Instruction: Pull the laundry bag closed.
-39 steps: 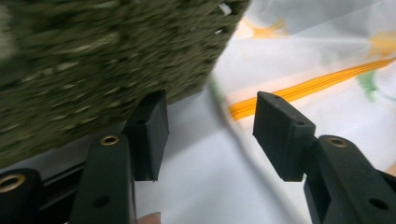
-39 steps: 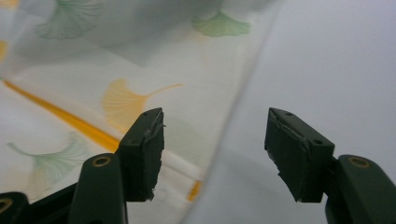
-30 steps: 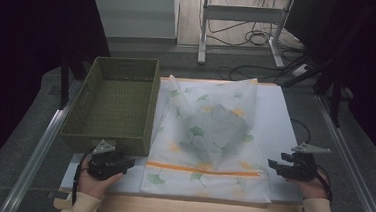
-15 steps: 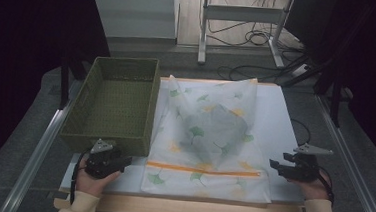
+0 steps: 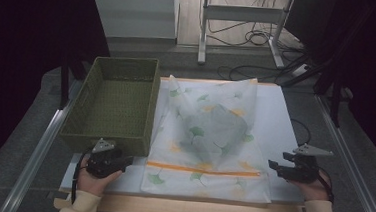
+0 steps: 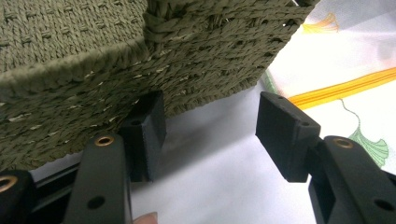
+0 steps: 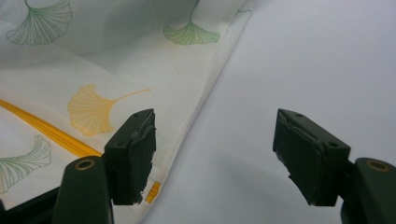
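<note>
White table (image 5: 280,117), matte and smooth, runs under everything. On its left stands the woven basket (image 5: 113,101), olive-green, rectangular, with nothing in it; in the left gripper view its coarse braided wall (image 6: 140,56) looms close, with pale flecks in the weave. Touching the basket's right wall lies the mesh laundry bag (image 5: 209,137): thin, translucent white netting printed with green and yellow ginkgo leaves, puffed up in the middle over something bundled inside, an orange zipper (image 5: 204,169) running across its near end.

What has changed: my right gripper (image 5: 277,168) has just been spreading its jaws wider, with nothing between them. In the right gripper view the bag's right edge (image 7: 205,98) runs just beside the left pad, apart from it, bare table under the gap. Compared with a second ago both hands sit where they were, and the bag looks unmoved. I read this as readying a bite on the bag's near right corner; no grip yet.

My left gripper (image 5: 128,159) rests by the basket's near corner, jaws also spread, empty, one pad (image 6: 148,126) close to the weave.

Pads: black, blocky, ribbed; the right ones look chipped at the edges.
</note>
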Demonstrator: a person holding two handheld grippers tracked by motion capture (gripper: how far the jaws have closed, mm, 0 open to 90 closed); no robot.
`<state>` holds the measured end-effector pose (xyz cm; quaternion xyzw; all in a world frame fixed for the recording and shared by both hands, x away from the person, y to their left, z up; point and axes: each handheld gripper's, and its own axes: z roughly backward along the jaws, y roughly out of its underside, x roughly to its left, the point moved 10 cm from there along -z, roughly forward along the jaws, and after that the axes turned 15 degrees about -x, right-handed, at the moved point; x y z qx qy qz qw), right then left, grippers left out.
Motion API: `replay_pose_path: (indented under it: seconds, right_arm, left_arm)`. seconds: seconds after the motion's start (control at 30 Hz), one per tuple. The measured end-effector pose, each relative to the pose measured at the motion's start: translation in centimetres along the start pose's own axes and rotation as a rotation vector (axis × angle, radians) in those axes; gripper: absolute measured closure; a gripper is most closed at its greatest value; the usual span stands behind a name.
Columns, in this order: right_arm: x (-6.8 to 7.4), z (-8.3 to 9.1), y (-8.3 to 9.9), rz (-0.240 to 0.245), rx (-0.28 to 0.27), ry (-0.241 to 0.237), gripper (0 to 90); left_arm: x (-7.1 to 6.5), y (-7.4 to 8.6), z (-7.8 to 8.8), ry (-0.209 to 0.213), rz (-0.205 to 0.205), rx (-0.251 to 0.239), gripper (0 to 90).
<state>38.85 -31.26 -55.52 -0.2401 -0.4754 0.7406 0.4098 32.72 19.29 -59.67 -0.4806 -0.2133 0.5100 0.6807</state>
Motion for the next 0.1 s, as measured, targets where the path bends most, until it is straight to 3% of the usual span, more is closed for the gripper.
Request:
replay_pose_path:
  seconds: [0.1]
  right_arm:
    - [0.02, -0.04, -0.02, 0.004, -0.001, 0.001, 29.3]
  left_arm:
    - [-0.02, 0.0, -0.02, -0.002, 0.0, -0.001, 41.5]
